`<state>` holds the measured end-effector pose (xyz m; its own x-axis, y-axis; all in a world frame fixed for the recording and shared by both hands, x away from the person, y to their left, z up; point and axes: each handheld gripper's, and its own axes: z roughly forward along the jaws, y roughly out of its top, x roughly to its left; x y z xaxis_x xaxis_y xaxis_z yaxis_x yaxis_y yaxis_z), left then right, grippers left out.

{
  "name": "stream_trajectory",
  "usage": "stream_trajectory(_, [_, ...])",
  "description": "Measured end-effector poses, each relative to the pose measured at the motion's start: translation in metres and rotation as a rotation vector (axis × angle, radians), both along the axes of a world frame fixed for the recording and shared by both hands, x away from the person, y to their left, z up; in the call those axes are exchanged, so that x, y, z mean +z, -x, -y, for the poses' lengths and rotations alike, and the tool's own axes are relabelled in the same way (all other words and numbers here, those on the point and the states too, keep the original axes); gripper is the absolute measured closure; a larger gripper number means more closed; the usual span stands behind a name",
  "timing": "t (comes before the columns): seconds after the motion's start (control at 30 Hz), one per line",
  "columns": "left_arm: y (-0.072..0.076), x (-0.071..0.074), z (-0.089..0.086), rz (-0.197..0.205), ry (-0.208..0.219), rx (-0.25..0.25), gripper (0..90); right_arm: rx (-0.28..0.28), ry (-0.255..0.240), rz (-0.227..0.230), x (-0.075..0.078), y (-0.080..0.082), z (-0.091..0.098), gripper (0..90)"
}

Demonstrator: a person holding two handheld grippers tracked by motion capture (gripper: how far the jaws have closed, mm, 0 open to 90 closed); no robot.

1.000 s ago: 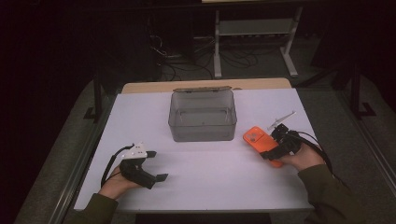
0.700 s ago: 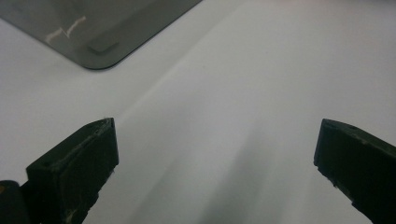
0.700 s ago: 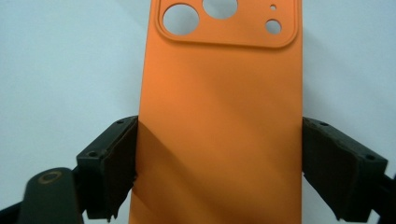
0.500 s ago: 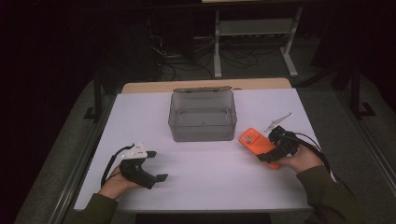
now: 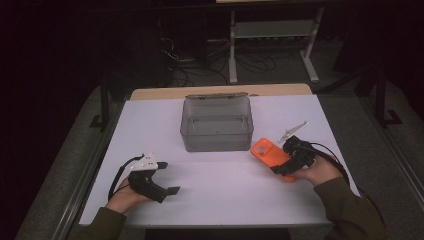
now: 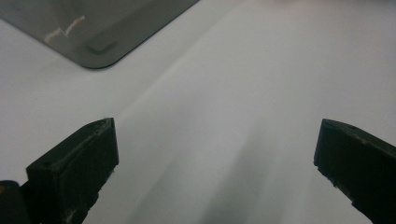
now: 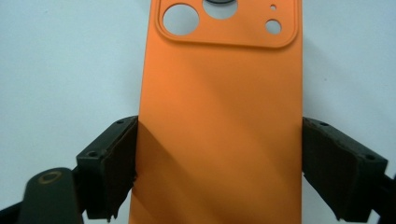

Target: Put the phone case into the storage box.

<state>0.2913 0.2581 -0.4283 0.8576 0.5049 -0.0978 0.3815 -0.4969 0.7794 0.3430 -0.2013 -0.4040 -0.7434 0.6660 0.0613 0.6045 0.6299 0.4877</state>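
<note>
Jaws of right gripper (image 7: pixel 219 158) clamp orange phone case (image 7: pixel 219 121); left gripper (image 6: pixel 215 158) gapes empty.

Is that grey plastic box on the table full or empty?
Empty. The high view looks straight down through the open top of the clear grey box to its bare floor. The orange phone case sits outside it.
</note>
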Motion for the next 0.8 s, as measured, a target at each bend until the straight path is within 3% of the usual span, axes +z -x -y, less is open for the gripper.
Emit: stream_trajectory(0.8, [0.0, 0.0, 0.0, 0.001, 0.0, 0.001, 0.0, 0.056, 0.009, 0.0, 0.001, 0.005, -0.016, 15.5])
